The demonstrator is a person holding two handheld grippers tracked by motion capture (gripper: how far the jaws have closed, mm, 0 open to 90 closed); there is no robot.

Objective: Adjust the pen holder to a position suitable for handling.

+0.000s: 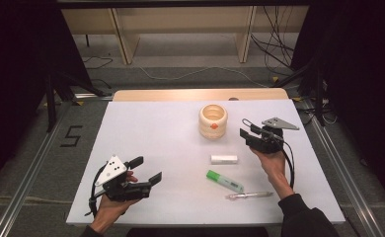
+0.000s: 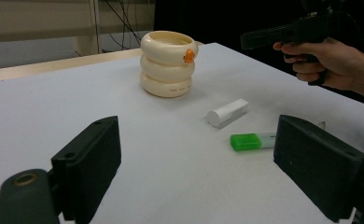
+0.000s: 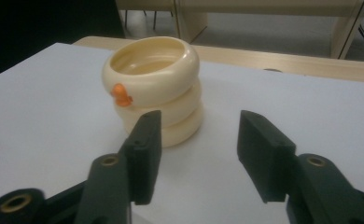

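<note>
A cream cup made of three stacked rings (image 1: 213, 121) with a small orange mark stands upright on the white table (image 1: 151, 128), right of centre toward the back. My right gripper (image 1: 245, 132), held in a hand, hovers just right of it and points at it; in the right gripper view the cup (image 3: 154, 88) sits ahead and left of the open, empty gripper (image 3: 196, 140). My left gripper (image 1: 147, 169) rests near the front left, open and empty (image 2: 196, 140), facing the cup (image 2: 167, 63) and the right gripper (image 2: 259, 39).
A white cylinder (image 1: 224, 159) lies in front of the cup, a green-capped highlighter (image 1: 224, 180) nearer still, and a clear pen (image 1: 250, 195) by the front edge. A wooden strip (image 1: 180, 94) borders the table's far side. Metal rails run along both sides.
</note>
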